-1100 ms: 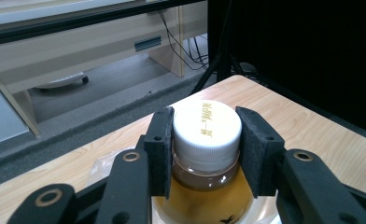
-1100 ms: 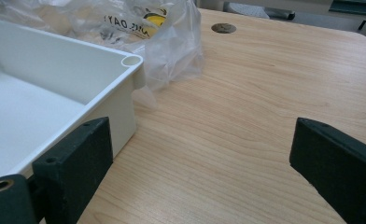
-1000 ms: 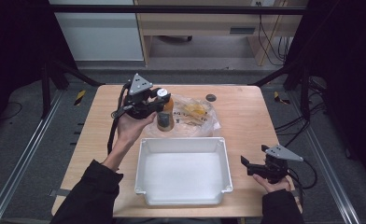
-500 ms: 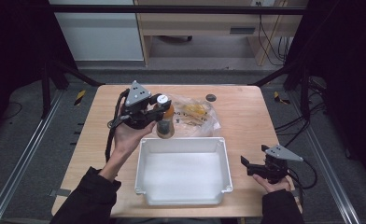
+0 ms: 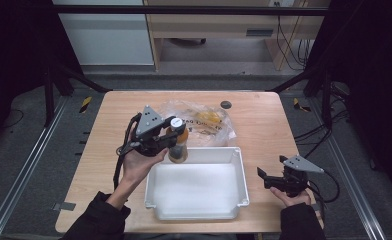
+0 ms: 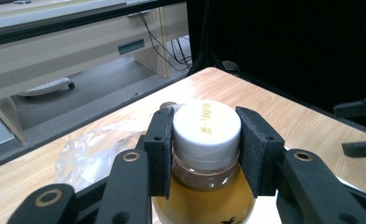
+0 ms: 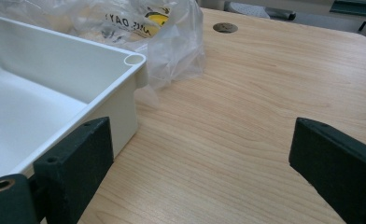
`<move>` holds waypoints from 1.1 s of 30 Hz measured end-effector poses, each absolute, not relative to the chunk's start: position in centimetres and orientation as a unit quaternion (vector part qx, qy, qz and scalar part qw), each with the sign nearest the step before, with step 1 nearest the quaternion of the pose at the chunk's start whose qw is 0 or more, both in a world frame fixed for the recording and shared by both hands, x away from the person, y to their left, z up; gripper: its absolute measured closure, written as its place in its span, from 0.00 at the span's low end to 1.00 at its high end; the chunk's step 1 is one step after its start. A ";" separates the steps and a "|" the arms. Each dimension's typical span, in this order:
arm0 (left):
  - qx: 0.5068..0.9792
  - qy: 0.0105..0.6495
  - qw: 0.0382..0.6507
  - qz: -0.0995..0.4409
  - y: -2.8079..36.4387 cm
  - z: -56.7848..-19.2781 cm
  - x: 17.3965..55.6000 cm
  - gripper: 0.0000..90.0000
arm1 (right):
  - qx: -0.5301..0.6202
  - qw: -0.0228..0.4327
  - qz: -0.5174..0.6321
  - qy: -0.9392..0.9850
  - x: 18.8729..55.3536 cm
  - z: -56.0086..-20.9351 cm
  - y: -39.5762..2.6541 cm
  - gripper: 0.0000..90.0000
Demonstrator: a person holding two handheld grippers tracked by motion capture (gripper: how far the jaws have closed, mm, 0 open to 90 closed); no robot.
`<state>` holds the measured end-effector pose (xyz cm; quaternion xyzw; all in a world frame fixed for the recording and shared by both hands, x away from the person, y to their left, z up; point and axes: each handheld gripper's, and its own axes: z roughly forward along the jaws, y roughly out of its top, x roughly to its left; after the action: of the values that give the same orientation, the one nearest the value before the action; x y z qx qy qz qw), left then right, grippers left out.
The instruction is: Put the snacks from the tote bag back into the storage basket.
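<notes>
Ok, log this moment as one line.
left tool: shut on bottle | bottle: at tray far rim | right tool: open, beside tray

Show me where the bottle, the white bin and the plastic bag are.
bottle [image 6: 206, 127], left gripper view, its white cap.
white bin [image 5: 243, 176], high view, its right rim.
plastic bag [image 5: 208, 121], high view, its crinkled middle.

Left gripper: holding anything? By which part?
Yes: left gripper is clamped on the bottle at its white cap and neck. Right gripper is open, holding nothing.
</notes>
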<state>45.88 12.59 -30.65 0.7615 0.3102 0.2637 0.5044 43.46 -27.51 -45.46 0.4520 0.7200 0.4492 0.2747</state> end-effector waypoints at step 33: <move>0.791 0.324 0.476 0.208 11.5 -38.9 44.1 0.65 | 0.448 0.276 0.445 0.725 43.5 -45.6 -27.4 0.07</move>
<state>44.10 11.52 -38.93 0.7907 0.3240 0.2079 0.4760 43.47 -27.36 -45.57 0.4481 0.7246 0.4451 0.2759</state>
